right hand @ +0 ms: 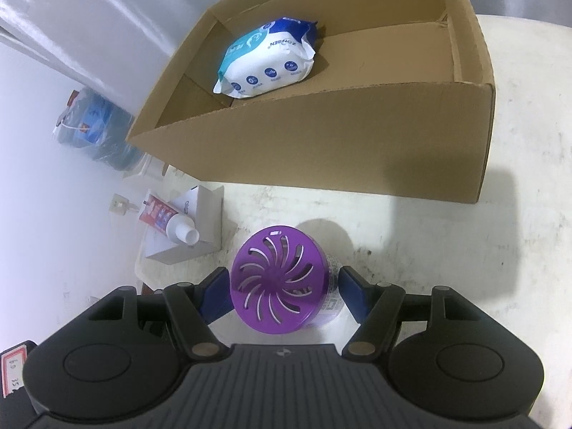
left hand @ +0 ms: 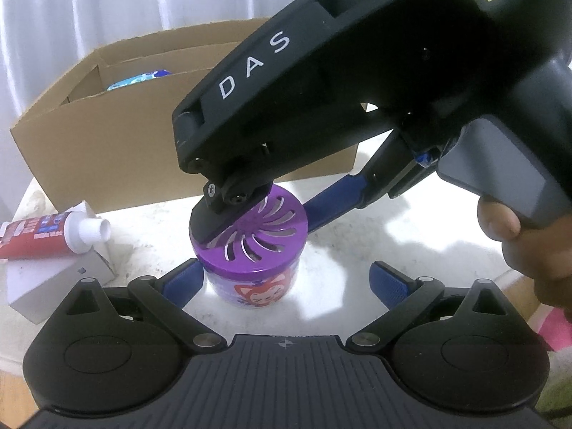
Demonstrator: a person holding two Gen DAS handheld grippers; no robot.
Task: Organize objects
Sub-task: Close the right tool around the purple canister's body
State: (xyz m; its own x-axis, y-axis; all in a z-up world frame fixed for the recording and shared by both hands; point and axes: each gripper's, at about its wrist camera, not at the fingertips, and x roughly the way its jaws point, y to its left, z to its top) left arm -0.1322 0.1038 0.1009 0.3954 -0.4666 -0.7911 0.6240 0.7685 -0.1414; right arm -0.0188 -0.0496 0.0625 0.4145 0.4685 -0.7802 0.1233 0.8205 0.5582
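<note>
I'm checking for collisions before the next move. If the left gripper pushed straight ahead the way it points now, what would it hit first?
Most likely the purple-lidded jar, standing between the open left gripper fingers. The right gripper already brackets its lid; depth is unclear.

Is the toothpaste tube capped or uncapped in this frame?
Uncapped. The toothpaste tube lies on a white box, and its white threaded nozzle ends in a bare open mouth in both wrist views.
</note>
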